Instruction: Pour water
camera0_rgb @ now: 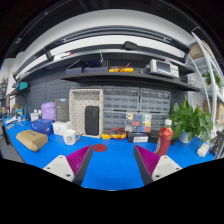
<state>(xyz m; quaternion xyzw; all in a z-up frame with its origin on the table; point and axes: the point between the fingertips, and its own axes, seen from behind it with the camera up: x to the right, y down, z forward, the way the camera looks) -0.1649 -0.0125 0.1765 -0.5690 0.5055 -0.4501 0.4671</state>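
Hovering over blue table (110,160), fingers (72,164) released, red bottle (165,138) beyond, plant (190,120) behind.

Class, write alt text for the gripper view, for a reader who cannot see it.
Open, empty tongs hover over a blue table. Beyond them stand a red bottle, a green plant and a white mug, with shelves behind.

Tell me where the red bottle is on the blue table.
In the gripper view, the red bottle stands beyond the open gripper, ahead of its right finger, on the blue table beside the potted plant.
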